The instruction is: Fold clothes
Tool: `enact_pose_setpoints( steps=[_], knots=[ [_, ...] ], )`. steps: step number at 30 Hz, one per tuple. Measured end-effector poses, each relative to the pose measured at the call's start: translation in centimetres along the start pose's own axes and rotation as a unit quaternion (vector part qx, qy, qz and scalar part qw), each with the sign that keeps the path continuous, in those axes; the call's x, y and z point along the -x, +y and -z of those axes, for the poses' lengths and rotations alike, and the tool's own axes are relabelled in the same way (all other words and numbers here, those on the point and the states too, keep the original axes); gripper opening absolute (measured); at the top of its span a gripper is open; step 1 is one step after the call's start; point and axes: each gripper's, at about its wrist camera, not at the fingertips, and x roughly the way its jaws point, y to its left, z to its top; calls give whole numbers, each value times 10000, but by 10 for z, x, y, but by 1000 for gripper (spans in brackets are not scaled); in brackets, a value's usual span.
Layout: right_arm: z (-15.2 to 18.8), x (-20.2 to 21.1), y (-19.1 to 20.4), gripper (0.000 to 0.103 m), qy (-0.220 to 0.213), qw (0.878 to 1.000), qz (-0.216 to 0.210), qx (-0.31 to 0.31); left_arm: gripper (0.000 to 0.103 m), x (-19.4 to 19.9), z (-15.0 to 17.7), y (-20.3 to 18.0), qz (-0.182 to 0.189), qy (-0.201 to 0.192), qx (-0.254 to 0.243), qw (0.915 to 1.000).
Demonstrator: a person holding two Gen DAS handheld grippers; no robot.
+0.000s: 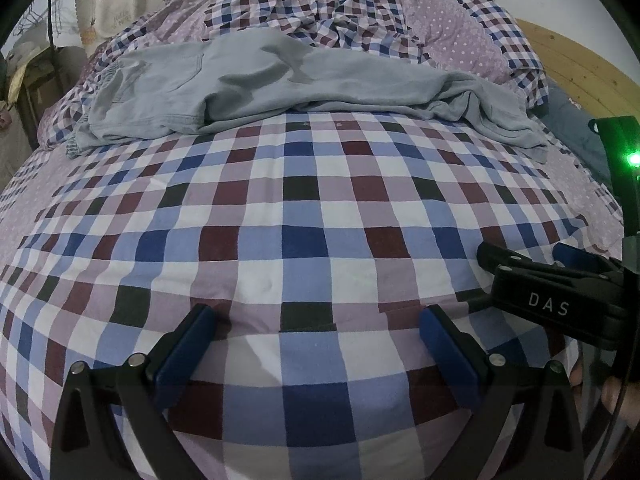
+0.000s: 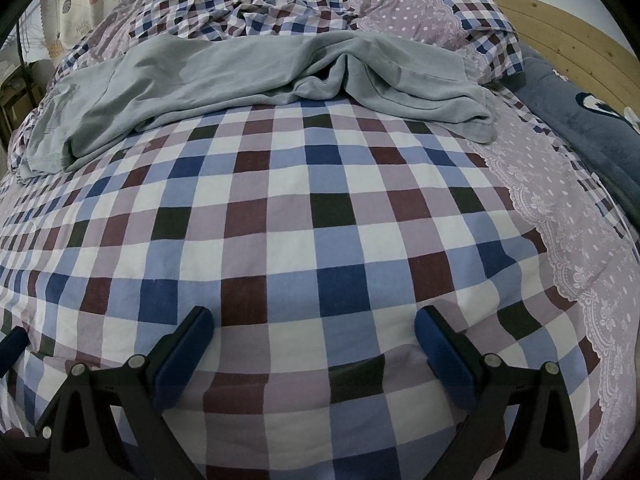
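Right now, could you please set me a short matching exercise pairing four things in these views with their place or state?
Things:
1. grey garment
2. left gripper
3. headboard
4. checked cover

Descriptions:
A. wooden, at the far right
B. crumpled, unfolded, across the far side of the bed
C. spread flat under both grippers
D. open, holding nothing

Pairs: 1-B, 2-D, 3-A, 4-C
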Motion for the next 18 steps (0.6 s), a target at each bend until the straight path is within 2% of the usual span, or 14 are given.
enact_pose_setpoints(
  steps=[18],
  knots=[
    [1,0,-2,103,-6,10000,5,26,103,0,0,-1,-34,-8,-20,10000]
  ],
)
